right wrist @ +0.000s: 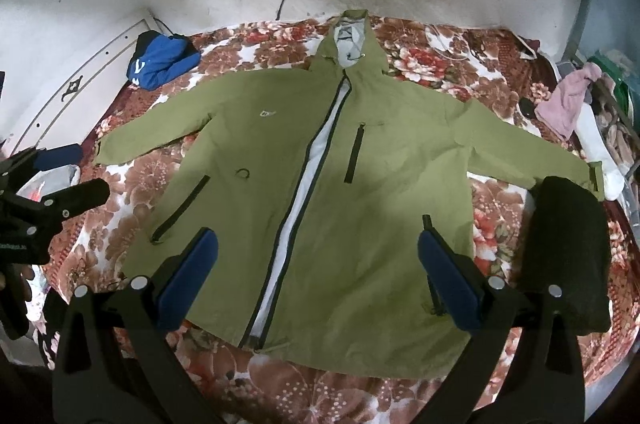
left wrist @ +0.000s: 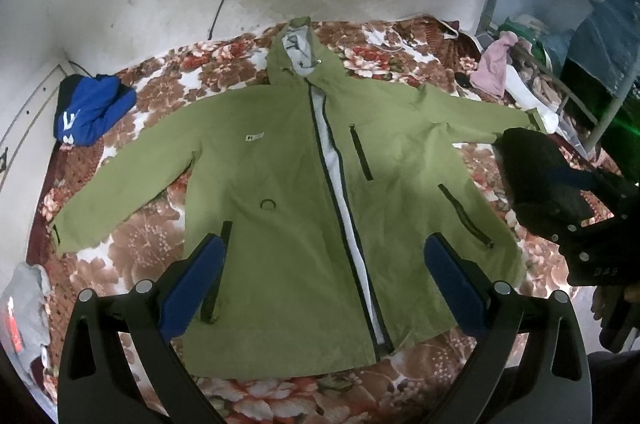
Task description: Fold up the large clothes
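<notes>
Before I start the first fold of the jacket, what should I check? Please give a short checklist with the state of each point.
1. Jacket lies flat, front up: ok.
2. Both sleeves spread out: ok.
3. Zipper closed: not ok, white lining shows.
4. Left gripper open and empty: ok.
5. Right gripper open and empty: ok.
6. Black garment clear of the sleeve cuff: cannot tell, it sits very close.

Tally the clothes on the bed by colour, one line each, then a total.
Green: 1, the jacket spread flat
Blue: 1, a bundle near the wall
Black: 1, a folded garment by the jacket's sleeve
Pink: 1, a crumpled piece at the bed's edge
Grey: 1, a piece partly cut off
Total: 5
</notes>
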A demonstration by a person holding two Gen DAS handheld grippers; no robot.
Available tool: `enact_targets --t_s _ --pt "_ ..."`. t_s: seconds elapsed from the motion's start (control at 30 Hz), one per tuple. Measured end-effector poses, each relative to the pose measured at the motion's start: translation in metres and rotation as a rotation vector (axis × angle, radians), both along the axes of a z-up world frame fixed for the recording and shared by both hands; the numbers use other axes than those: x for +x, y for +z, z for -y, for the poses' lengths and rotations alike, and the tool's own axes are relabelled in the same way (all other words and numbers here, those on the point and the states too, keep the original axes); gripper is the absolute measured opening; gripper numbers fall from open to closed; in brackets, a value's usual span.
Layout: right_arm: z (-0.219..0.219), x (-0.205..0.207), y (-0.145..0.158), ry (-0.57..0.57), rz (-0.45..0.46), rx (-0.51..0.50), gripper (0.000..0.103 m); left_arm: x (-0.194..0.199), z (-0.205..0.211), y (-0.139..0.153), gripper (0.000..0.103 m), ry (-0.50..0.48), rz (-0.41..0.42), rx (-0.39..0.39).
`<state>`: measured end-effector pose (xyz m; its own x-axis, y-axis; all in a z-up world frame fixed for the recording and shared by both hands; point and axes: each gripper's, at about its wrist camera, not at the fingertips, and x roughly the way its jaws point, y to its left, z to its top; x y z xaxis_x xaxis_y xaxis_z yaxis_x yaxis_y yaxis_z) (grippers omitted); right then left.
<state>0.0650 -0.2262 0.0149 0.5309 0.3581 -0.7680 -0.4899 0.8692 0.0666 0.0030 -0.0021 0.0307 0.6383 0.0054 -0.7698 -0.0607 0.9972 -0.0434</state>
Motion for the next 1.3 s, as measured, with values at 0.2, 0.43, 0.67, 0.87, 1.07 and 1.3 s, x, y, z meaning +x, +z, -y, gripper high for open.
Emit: enact_targets --t_s 0.2,0.43,0.67,0.87,1.07,1.3 --pt "0.009 0.002 0.01 -0.026 -0.011 -0.007 0.099 -0.004 0.01 0.015 0.098 -0.012 0.023 -0.003" --pt "0.025 0.007 0.01 -0.033 -0.097 0.024 0.099 -0.007 0.02 0.016 0.098 0.021 0.001 0.005" --pt "0.027 0.017 0.004 -0.032 -0.119 -0.023 0.099 -0.007 0.02 0.008 0.098 0.009 -0.042 -0.011" --pt "-0.002 0.03 -0.005 -0.043 -0.132 -0.016 0.099 0.029 -0.011 -0.01 0.098 -0.029 -0.066 -0.005" --pt "-0.039 0.06 0.004 -0.074 -0.098 -0.055 0.099 0.084 -0.048 -0.016 0.098 -0.117 -0.059 -0.009" --pt "-0.068 0.136 -0.002 -0.114 -0.13 -0.051 0.099 0.165 -0.089 -0.016 0.098 -0.089 -0.054 -0.029"
